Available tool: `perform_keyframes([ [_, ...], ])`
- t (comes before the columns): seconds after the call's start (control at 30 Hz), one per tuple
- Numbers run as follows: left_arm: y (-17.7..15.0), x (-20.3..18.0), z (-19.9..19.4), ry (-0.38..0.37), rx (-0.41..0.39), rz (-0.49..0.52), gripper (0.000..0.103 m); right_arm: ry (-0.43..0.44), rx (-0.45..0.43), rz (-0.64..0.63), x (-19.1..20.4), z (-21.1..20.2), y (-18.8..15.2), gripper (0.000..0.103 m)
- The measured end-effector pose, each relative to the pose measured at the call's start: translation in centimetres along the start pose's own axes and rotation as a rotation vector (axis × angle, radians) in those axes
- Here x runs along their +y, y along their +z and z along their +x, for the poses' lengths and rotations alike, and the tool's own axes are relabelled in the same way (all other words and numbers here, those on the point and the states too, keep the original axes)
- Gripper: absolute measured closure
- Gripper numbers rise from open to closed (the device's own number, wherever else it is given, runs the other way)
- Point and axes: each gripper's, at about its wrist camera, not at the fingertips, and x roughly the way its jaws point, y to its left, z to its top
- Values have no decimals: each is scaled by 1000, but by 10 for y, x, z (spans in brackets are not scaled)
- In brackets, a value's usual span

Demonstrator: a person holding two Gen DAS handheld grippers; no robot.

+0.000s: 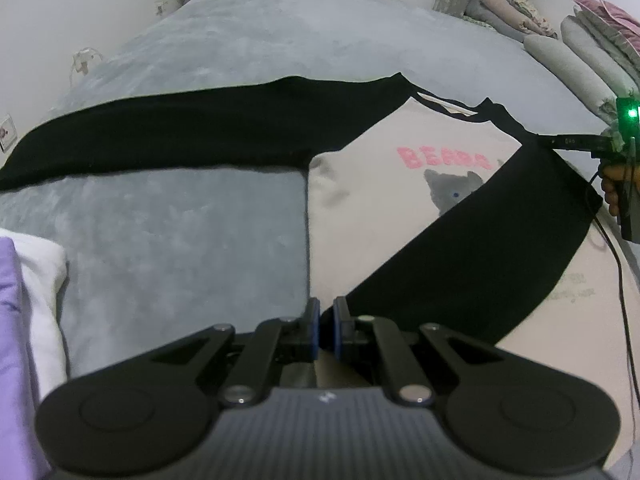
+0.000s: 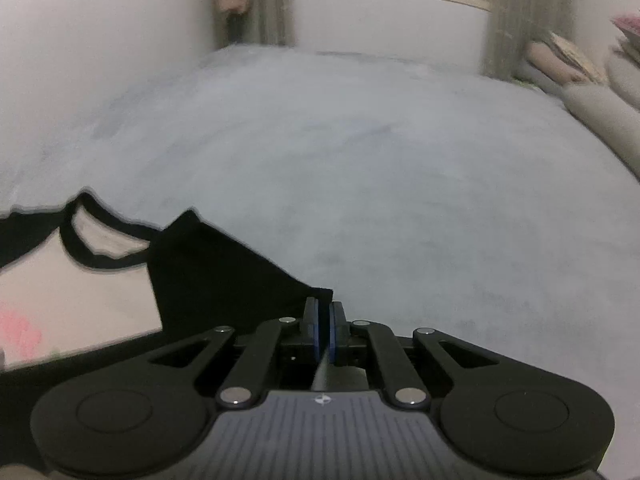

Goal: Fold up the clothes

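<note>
Left tongs [image 1: 326, 312] pinched shut on the lower hem of a raglan sweatshirt [image 1: 372, 216], blue pads nearly meeting over the pale cloth near the shirt's left-hand edge in the left wrist view. Right tongs [image 2: 324, 316] likewise closed, pads clamped on the black cloth at the shoulder corner of the same garment, also seen far right in the left wrist view with a green light lit and a hand [image 1: 614, 192] around the grip.

Sweatshirt spread flat, front up, on a grey plush bedspread [image 1: 192, 240]: cream body, black collar, pink lettering [image 1: 444, 158] over a grey cat print [image 1: 452, 190]. One black sleeve [image 1: 152, 136] stretched straight out toward the left. Other black sleeve [image 1: 496, 240] folded diagonally across the chest, covering part of the cat, its cuff end lying near the left tongs.

No container anywhere; only loose stacks. White cloth [image 1: 44, 280] and purple cloth [image 1: 12, 340] piled at the bed's near left edge, apart from the sweatshirt. Folded blankets and pillows [image 1: 580, 52] heaped along the far right side of the bed. Curtains [image 2: 276, 0] and a window ledge beyond, blurred in the right wrist view.
</note>
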Motion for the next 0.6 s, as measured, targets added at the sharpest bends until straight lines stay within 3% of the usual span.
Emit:
perform_keyframes([
  [0.2,3,4,-11,-36,-31,-15,97,-121,-66,104,-19,-34,4,93],
  [0.23,3,4,-11,-38,-31,-15,97,-80,-73,113,-22,-46,4,92],
  [0.33,5,4,-11,-39,-28,-16,97,-89,-43,-32,-4,-71,0,90],
  [0.57,-2,10,-5,-50,0,-19,93,104,16,-149,38,-113,-30,87],
  [0.6,-3,11,-5,-54,-1,-19,93,115,55,-166,44,-113,-38,87],
])
